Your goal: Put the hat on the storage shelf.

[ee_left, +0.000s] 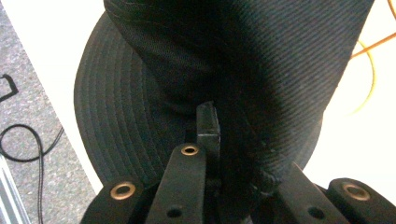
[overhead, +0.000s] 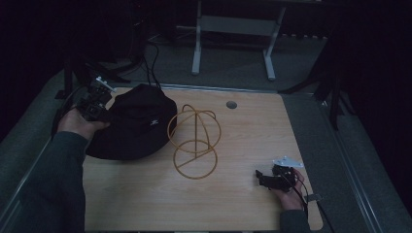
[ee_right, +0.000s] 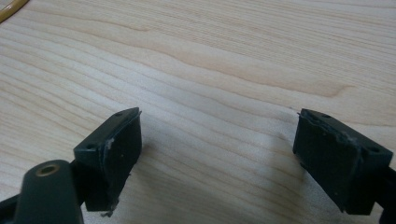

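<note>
Black hat (overhead: 133,121) at the table's (overhead: 243,204) left edge beside a wire stand (overhead: 194,141), its soft, light fabric pinched by the left gripper (ee_left: 210,135); right gripper (ee_right: 219,154) spread, empty; best held by its stitched brim.

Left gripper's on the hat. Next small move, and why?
Probably lift the black bucket hat toward the wire hat stand beside it: the left gripper is shut on the hat's fabric, while the right gripper hovers open over the bare table.
</note>
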`<state>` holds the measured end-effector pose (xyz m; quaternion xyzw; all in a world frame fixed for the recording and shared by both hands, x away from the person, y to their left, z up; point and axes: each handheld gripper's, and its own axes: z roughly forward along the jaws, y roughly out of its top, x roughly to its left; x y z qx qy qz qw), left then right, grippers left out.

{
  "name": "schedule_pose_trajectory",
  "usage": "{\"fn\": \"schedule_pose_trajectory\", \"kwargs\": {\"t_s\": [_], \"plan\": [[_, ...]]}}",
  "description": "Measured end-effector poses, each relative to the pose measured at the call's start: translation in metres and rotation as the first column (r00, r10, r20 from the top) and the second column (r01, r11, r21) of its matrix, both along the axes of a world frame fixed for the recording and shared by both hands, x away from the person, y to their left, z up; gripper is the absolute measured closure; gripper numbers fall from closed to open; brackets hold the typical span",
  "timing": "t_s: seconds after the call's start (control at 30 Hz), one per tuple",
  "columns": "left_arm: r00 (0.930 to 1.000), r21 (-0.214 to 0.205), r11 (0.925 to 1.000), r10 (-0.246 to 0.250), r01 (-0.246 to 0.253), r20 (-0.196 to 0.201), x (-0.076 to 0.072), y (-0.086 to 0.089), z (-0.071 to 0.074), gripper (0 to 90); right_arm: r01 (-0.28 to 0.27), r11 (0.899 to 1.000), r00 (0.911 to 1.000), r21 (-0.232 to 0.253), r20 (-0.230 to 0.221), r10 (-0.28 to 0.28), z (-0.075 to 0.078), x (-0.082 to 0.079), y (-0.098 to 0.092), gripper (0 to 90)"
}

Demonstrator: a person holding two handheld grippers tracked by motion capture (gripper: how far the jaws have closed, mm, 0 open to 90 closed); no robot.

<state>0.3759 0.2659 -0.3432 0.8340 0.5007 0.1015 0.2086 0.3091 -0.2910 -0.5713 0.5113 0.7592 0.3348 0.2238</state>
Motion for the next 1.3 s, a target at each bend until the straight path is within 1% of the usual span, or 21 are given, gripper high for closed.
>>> {"fn": "schedule_pose_trajectory", "kwargs": {"t_s": [0.1,0.4,0.5,0.63,0.73,1.03,1.3], "plan": [[1.0000,-0.012,0.9999,0.002,-0.002,0.009,-0.001,0.001,0.003,88.2,0.000,1.000,1.0000,0.000,0.000,0.000,0.000,0.000,0.000,15.1],[0.9996,-0.023,0.9997,0.010,-0.009,0.026,-0.003,0.004,0.010,88.2,0.000,1.000,1.0000,0.000,0.000,0.000,0.000,0.000,0.000,15.1],[0.9994,-0.032,0.9994,0.014,-0.013,0.033,-0.003,0.006,0.013,88.3,0.000,1.000,1.0000,0.000,0.000,0.000,0.000,0.000,0.000,15.2],[0.9985,-0.035,0.9991,0.026,-0.024,0.048,-0.005,0.006,0.014,88.2,0.000,1.000,1.0000,0.000,0.000,0.000,0.000,0.000,0.000,15.2],[0.9983,-0.040,0.9989,0.028,-0.026,0.050,-0.004,0.006,0.015,88.3,0.000,1.000,1.0000,0.000,0.000,0.000,0.000,0.000,0.000,15.2],[0.9971,-0.059,0.9981,0.022,-0.018,0.073,-0.007,0.005,0.020,88.3,0.001,1.000,1.0000,0.000,0.000,-0.001,0.000,0.000,0.000,15.2],[0.9960,-0.073,0.9972,0.019,-0.012,0.087,-0.009,0.008,0.029,88.2,0.001,1.000,1.0000,0.000,0.000,-0.001,0.000,0.000,0.000,15.1]]}}
